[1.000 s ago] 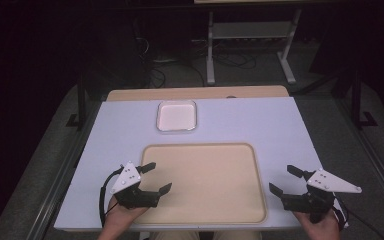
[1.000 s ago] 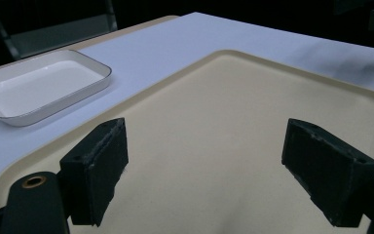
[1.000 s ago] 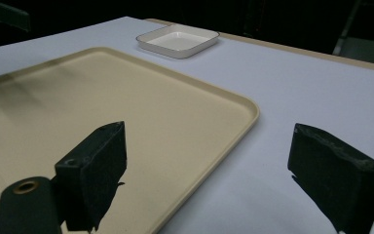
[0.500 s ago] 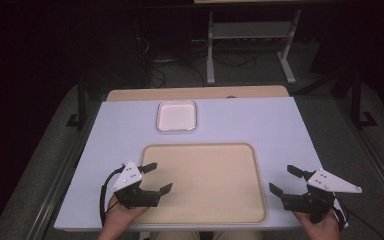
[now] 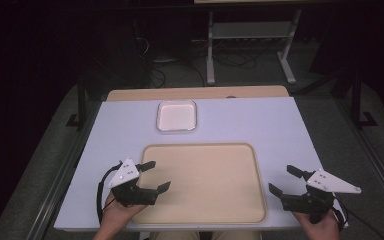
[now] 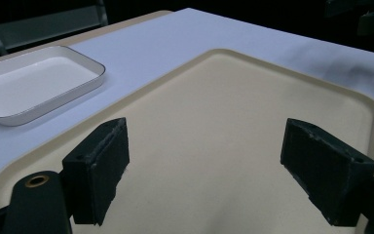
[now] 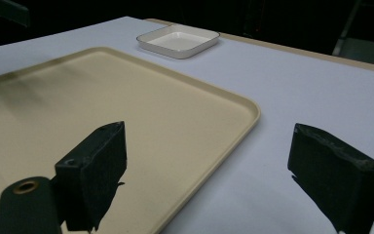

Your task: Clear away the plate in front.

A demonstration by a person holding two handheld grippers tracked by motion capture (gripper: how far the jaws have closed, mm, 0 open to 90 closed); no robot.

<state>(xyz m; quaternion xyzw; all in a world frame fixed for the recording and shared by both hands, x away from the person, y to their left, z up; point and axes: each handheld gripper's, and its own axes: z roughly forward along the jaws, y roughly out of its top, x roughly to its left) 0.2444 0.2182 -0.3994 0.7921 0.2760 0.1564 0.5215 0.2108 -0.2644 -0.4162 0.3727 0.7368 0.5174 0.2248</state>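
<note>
Counter (image 5: 260, 125): white top with one strip of tan board showing along its far edge.

Items on the counter, counted: one beige tray (image 5: 205, 182), one white dish (image 5: 177, 115). Two things in all.

The beige tray is rectangular with rounded corners and a raised rim. It lies at the near middle of the counter, between the two hands, and nothing lies in it. In the left gripper view (image 6: 253, 112) its surface runs bare between the jaws.

The white dish is small, shallow and rectangular, with a thin dark line round its rim (image 6: 34, 83). It sits beyond the tray's far left corner, apart from the tray, with a band of white counter between them. In the right gripper view it appears far off past the tray's corner (image 7: 177, 41). Nothing lies in it.

Tongs, counted: two sets, one per hand.

Left tongs (image 5: 155, 176): held at the tray's near left corner, jaws spread wide over the tray surface, gripping nothing. The high view does not show whether they touch the tray.

Right tongs (image 5: 286, 181): held off the tray's right edge, over bare counter. Jaws spread wide, gripping nothing. In the right gripper view one jaw stands over the tray rim, the other over the white counter.
</note>
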